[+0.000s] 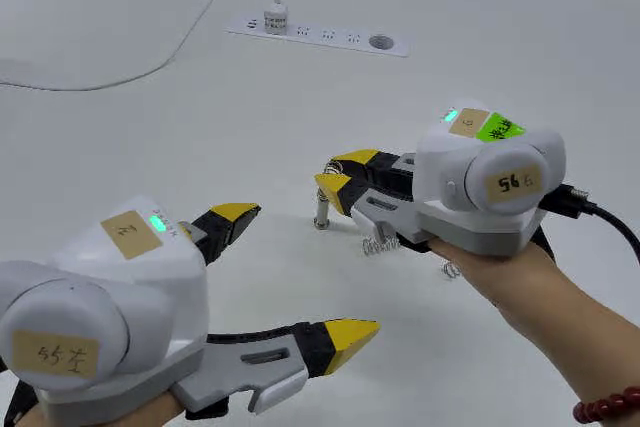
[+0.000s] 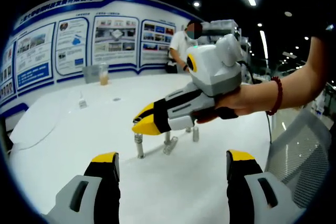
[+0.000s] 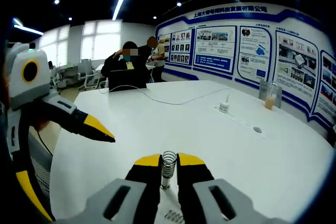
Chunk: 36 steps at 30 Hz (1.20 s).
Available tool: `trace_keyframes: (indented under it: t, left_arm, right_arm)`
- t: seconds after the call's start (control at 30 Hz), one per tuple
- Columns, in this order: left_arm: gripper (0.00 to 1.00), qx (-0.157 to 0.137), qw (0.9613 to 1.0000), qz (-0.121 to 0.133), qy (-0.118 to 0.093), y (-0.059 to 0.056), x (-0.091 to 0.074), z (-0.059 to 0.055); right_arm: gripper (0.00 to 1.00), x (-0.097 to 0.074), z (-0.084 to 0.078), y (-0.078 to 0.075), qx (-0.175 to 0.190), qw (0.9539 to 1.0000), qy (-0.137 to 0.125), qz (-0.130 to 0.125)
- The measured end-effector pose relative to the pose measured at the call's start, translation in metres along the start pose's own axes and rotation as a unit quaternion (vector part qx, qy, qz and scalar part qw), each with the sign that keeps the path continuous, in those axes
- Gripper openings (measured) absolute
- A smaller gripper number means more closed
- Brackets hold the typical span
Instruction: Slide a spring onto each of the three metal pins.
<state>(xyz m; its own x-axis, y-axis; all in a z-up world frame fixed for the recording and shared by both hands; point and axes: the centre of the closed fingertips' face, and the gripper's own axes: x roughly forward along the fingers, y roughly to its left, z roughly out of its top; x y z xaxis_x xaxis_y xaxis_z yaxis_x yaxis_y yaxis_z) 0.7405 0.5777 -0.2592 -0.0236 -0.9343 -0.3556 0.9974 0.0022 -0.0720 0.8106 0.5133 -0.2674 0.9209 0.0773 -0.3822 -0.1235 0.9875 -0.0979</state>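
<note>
Right fingers seemingly tight around spring

The right gripper has its yellow-tipped jaws closed on an upright spring, which is seated on top of a metal pin standing on the white table. A second spring lies loose just beneath the jaws. The left gripper enters from the left, jaws spread wide, apart from the pin
</note>
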Motion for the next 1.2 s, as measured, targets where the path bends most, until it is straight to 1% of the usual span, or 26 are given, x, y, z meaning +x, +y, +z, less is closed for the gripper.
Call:
trace_keyframes:
  t: [0.23, 0.53, 0.8, 1.07, 1.2]
  left_arm:
    - [0.85, -0.001, 1.0000, 0.001, -0.003, 0.001, -0.001, 0.001]
    - [0.84, 0.003, 1.0000, 0.004, 0.000, 0.002, -0.001, 0.000]
    - [0.83, 0.001, 1.0000, 0.003, -0.001, 0.002, -0.001, 0.001]
    - [0.83, 0.000, 1.0000, -0.001, 0.000, 0.001, -0.001, 0.000]
    - [0.83, 0.002, 1.0000, -0.005, 0.002, -0.001, 0.000, -0.001]
  right_arm:
    - [0.12, 0.006, -0.008, 0.001, -0.009, 0.9998, 0.017, 0.000]
    - [0.12, 0.013, -0.021, 0.002, -0.010, 0.9993, 0.037, -0.005]
    - [0.12, 0.017, -0.030, 0.003, -0.009, 0.9987, 0.050, -0.003]
    - [0.12, 0.019, -0.036, 0.002, -0.001, 0.9982, 0.060, -0.007]
    - [0.12, 0.020, -0.035, 0.002, 0.001, 0.9983, 0.057, -0.010]
